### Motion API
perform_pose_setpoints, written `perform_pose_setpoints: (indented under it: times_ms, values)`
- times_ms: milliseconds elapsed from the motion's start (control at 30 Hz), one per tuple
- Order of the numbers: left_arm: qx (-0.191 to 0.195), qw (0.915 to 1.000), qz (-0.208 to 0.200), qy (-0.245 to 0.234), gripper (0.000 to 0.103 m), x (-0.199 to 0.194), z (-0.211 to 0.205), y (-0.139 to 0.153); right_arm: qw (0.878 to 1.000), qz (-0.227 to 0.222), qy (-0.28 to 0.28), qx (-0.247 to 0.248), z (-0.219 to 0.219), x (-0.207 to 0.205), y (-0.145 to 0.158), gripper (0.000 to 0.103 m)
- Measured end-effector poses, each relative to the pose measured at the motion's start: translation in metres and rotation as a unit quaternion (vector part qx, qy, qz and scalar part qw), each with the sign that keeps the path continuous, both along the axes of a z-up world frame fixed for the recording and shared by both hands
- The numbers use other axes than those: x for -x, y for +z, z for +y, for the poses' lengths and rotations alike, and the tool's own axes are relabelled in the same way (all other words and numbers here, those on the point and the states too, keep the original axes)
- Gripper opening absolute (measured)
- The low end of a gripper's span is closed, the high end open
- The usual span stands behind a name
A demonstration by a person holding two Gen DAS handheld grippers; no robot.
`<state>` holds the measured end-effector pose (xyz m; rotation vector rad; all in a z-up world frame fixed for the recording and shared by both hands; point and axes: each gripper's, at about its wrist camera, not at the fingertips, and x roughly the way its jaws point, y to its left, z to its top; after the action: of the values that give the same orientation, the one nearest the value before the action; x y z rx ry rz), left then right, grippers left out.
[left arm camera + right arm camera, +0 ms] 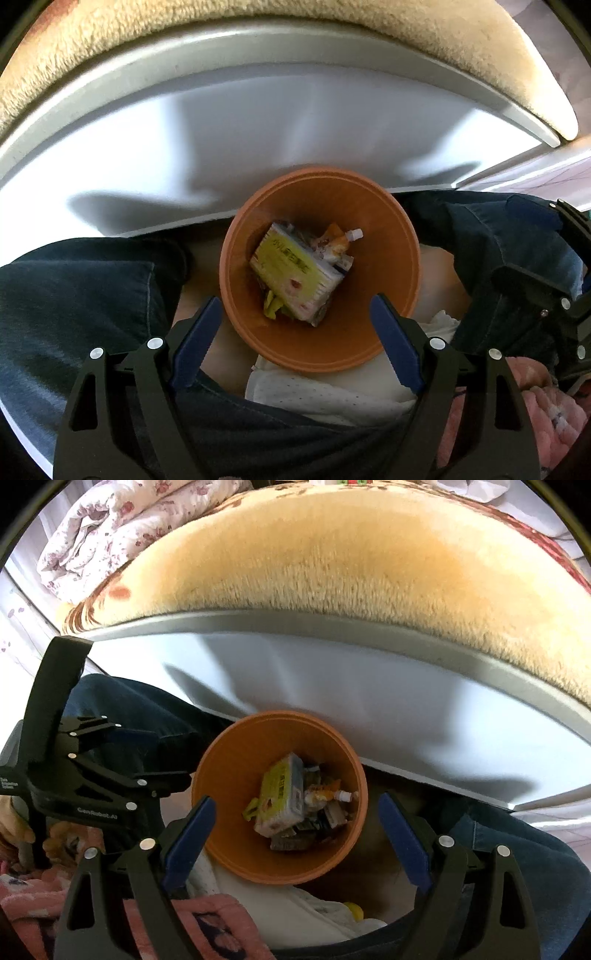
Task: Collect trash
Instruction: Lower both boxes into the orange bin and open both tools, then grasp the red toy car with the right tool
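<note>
An orange bin (391, 236) stands on the floor between the person's legs, below the white table edge. Inside lie a yellow-green carton (291, 273), an orange spouted pouch (340, 242) and other wrappers. My left gripper (297, 314) is open and empty, hovering over the bin's near rim. In the right wrist view the bin (229, 760) holds the same carton (279, 794) and pouch (328, 794). My right gripper (297, 812) is open and empty above the bin. The left gripper's body (92, 775) shows at the left.
A white tabletop (258, 122) spans the view above the bin, with a beige fuzzy blanket (332, 561) behind it. Blue-jeaned legs (74, 295) flank the bin. White cloth (314, 395) and pink fabric (207, 926) lie below. A floral quilt (110, 520) sits far left.
</note>
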<state>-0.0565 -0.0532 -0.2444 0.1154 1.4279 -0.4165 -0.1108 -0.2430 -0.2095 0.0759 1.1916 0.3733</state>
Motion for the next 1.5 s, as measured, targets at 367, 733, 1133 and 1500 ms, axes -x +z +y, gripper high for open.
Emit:
perform_pose_setpoints:
  times_ms: [367,733,1133,1500]
  values:
    - [0.003,0.9992,-0.038,-0.007,0.080,0.002,0.000,0.030,0.999,-0.030,-0.006,-0.011,-0.005,0.003,0.025,0.088]
    - [0.030,0.9761,-0.215,-0.014,0.091,-0.025,0.015,0.145,0.987,-0.158,-0.022,-0.021,-0.016,-0.042,0.116,0.093]
    - [0.040,0.9572,-0.279,0.066,0.091,-0.152,0.034,0.200,0.976,-0.215,-0.037,-0.005,-0.016,-0.190,0.157,0.094]
    - [0.050,0.9463,-0.298,0.115,0.091,-0.269,0.041,0.205,0.977,-0.203,0.028,0.053,0.007,-0.369,0.140,0.096]
